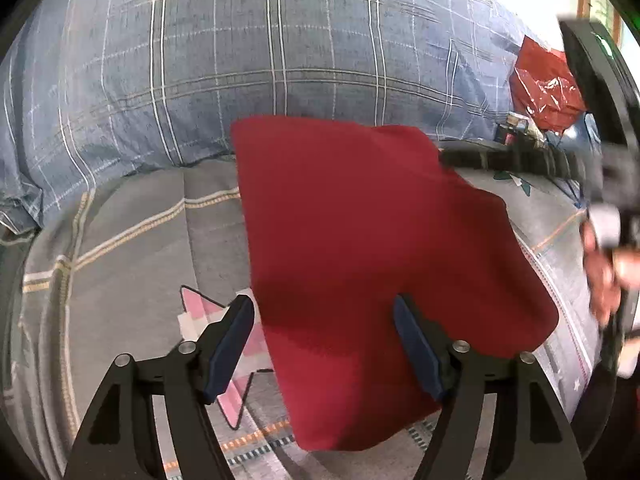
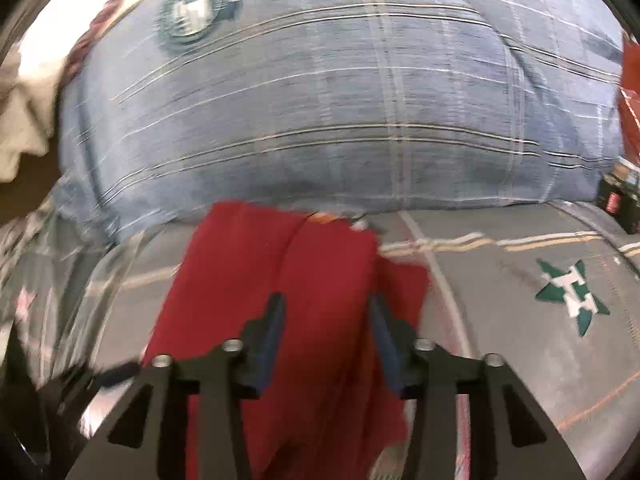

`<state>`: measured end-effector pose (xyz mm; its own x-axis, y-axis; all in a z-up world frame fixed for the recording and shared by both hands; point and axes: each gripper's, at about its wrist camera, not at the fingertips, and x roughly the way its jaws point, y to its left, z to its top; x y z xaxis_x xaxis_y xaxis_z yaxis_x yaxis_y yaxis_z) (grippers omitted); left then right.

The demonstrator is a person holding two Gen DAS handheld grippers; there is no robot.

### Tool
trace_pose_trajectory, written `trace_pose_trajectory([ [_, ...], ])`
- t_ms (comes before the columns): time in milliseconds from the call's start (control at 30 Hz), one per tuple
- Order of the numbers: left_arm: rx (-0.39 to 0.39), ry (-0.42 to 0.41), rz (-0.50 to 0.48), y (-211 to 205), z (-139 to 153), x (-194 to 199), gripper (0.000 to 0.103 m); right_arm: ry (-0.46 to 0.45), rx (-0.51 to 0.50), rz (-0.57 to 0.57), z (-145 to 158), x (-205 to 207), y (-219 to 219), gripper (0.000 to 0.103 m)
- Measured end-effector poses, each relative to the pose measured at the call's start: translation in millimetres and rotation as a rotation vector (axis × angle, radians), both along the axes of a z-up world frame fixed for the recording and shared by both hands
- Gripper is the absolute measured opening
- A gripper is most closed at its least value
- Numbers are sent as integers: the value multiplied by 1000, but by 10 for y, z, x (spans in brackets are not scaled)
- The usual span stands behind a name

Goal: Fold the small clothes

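A small dark red garment point(image 1: 360, 248) lies folded flat on a grey patterned bedsheet point(image 1: 140, 248). My left gripper point(image 1: 324, 312) is open just above its near part, one finger off its left edge, the other over the cloth. In the right wrist view the red garment point(image 2: 304, 280) shows a fold line down its middle. My right gripper point(image 2: 326, 308) is open above it, holding nothing. The right gripper's body also shows at the right edge of the left wrist view point(image 1: 600, 128), blurred.
A big blue plaid pillow point(image 1: 260, 60) lies behind the garment and also fills the far side of the right wrist view point(image 2: 340, 100). A red plastic bag point(image 1: 544, 84) and small dark items point(image 2: 616, 204) sit at the far right. A pale cloth point(image 2: 24, 120) lies far left.
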<state>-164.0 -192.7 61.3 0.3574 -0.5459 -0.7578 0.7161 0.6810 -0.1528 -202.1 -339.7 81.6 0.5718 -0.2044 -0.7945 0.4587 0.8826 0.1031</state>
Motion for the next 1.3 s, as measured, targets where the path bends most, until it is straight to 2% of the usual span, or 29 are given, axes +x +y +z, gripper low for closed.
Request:
trace_pose_trajectory([
  [67, -7, 24, 2, 8, -23, 25, 76, 67, -15, 28, -169, -33, 78, 45],
  [133, -11, 40, 0, 20, -29, 51, 77, 114, -39, 12, -336, -84, 47, 48],
  [233, -14, 30, 10, 43, -3, 85, 80, 57, 49, -44, -284, -195, -82, 51],
  [300, -20, 29, 21, 53, 1, 113, 80, -3, 32, -67, -167, -258, -87, 54],
  [333, -22, 32, 33, 54, -5, 136, 81, -22, 17, -84, -134, -279, -98, 57],
  [367, -26, 40, 44, 58, -12, 166, 82, -40, 20, -105, -125, -312, -129, 65],
  [433, -28, 43, 54, 55, -24, 187, 84, -49, 82, -123, -167, -318, -219, 71],
  [567, -24, 32, 55, 30, -20, 170, 85, -35, 129, -149, -237, -317, -285, 71],
  [833, -30, 15, 57, 82, 19, 152, 84, -37, 91, -93, -205, -277, -158, 71],
  [1033, -45, 32, 69, 149, 31, 200, 84, -25, 98, -112, -245, -284, -175, 76],
  [1100, -59, 50, 73, 169, 21, 233, 84, -22, 97, -120, -258, -292, -191, 79],
  [1300, -143, 182, 64, 104, -74, 422, 84, -9, 135, -131, -337, -304, -281, 87],
])
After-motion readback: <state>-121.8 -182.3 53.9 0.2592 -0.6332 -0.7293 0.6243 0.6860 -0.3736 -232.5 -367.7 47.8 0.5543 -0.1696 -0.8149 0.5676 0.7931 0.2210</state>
